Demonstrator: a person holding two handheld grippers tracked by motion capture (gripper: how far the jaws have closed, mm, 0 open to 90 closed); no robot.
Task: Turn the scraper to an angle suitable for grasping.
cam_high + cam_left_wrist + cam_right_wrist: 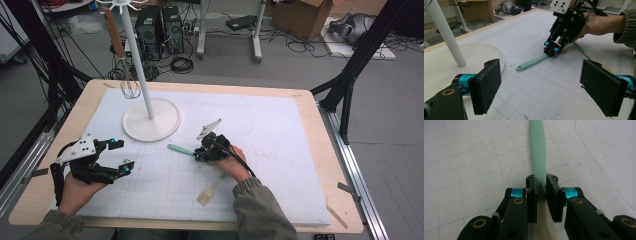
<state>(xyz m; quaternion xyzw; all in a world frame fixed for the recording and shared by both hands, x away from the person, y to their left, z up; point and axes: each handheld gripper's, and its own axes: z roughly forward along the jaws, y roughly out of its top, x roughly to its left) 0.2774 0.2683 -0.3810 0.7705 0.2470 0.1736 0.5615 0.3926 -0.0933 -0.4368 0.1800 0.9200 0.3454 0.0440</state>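
Right gripper jaws closed on green spatula handle | left gripper wide open, empty; hovering near rack base

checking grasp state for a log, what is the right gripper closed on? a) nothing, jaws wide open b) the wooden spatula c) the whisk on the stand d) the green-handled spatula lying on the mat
d: in the right gripper view the right gripper has its jaws narrowed onto the green-handled spatula, which lies flat on the white mat; the whisk hangs on the stand.
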